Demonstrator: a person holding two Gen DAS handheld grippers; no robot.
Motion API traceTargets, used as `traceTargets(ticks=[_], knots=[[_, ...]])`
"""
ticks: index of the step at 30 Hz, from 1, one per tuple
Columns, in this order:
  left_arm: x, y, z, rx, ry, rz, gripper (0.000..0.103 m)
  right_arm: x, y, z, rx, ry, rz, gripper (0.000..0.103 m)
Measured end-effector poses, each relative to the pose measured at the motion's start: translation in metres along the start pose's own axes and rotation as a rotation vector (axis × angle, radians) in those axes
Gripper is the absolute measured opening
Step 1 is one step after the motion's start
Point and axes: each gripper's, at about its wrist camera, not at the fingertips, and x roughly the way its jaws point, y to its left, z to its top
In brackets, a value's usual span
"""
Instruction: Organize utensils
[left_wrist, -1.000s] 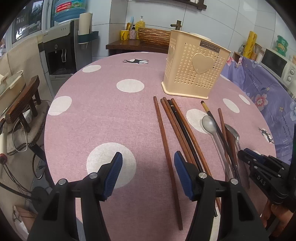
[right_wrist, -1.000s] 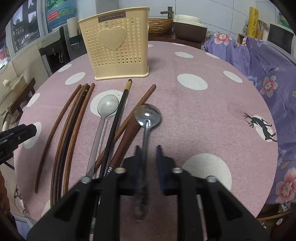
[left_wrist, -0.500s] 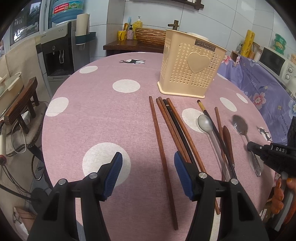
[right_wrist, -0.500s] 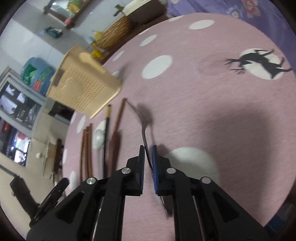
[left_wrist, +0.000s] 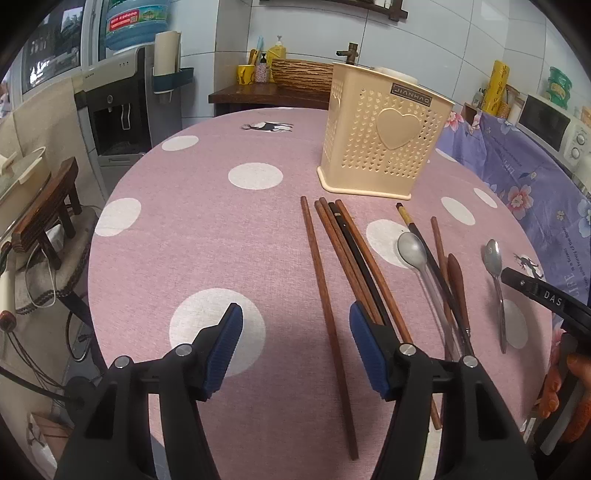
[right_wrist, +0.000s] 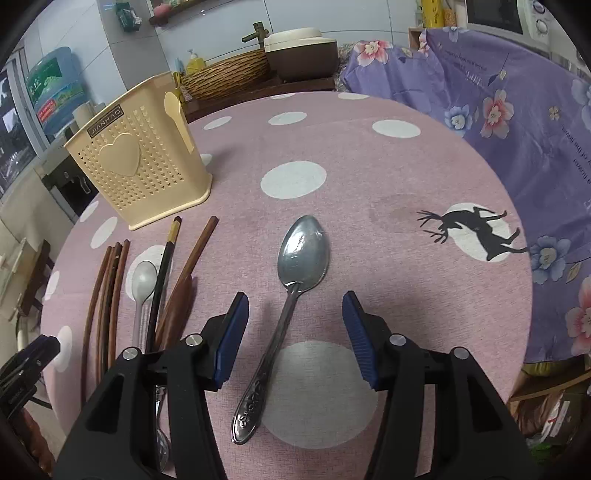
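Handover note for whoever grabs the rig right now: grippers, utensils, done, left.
Right gripper: open, jaws have just been opening; the metal spoon lies flat on the tablecloth between them, not gripped, set apart from the other utensils.
Left gripper: open, empty, over the brown chopsticks.
Still on the cloth: chopsticks, black chopstick, pale spoon, wooden-handled piece.
Cream holder stands upright behind them; nothing visibly in it.
Left: judging by the layout, everything still has to go into the holder.
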Motion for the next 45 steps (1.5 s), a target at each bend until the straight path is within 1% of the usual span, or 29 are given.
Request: traceTargets(ticks=[1,2,5,7,10,12,14,17,19,23,25,29,32,37,40,41,44,45], knots=[[0.001,0.000,0.000,0.003,-0.001,0.005,0.060,-0.001,0.001,0.000,-0.003,-0.001,-0.005,0.059],[0.003,0.001,0.001,0.006,0.004,0.011,0.060,-0.002,0.001,-0.002,-0.007,-0.002,-0.006,0.061],[0.009,0.003,0.002,-0.003,0.030,0.011,0.060,-0.004,0.006,-0.007,-0.030,-0.002,-0.012,0.062],[0.015,-0.002,0.005,-0.002,0.048,-0.013,0.059,-0.003,0.007,-0.009,-0.036,-0.004,-0.019,0.063],[0.023,-0.017,0.010,0.037,0.055,-0.022,0.051,-0.002,0.008,-0.008,-0.036,-0.004,-0.016,0.063],[0.035,-0.025,0.014,0.063,0.080,-0.008,0.037,-0.003,0.010,-0.006,-0.046,-0.008,-0.021,0.063],[0.048,-0.026,0.018,0.062,0.112,0.001,0.032,-0.005,0.011,-0.004,-0.051,-0.014,-0.027,0.063],[0.060,-0.026,0.026,0.084,0.105,0.058,0.027,-0.005,0.010,-0.001,-0.047,-0.015,-0.031,0.063],[0.069,-0.023,0.037,0.086,0.116,0.060,0.025,-0.004,0.011,0.000,-0.052,-0.014,-0.032,0.063],[0.087,-0.017,0.062,0.062,0.165,0.054,0.014,-0.002,0.014,-0.001,-0.054,-0.013,-0.030,0.064],[0.095,-0.016,0.070,0.070,0.163,0.074,0.010,-0.002,0.015,-0.002,-0.054,-0.013,-0.029,0.064],[0.100,-0.017,0.076,0.065,0.161,0.086,0.009,0.000,0.015,0.001,-0.053,-0.013,-0.036,0.064],[0.100,-0.020,0.075,0.064,0.150,0.091,0.009,0.004,0.012,0.007,-0.026,-0.006,-0.047,0.064],[0.098,-0.022,0.073,0.057,0.147,0.091,0.009,0.025,0.016,0.021,-0.019,0.026,-0.132,0.064],[0.098,-0.021,0.073,0.057,0.149,0.089,0.009,0.039,0.013,0.026,-0.001,0.056,-0.150,0.064],[0.098,-0.021,0.073,0.056,0.148,0.089,0.009,0.041,0.013,0.027,0.000,0.054,-0.156,0.064],[0.099,-0.021,0.075,0.053,0.145,0.087,0.009,0.047,0.015,0.031,-0.012,0.051,-0.194,0.059],[0.099,-0.021,0.075,0.053,0.145,0.088,0.009,0.048,0.016,0.032,-0.015,0.049,-0.197,0.053]])
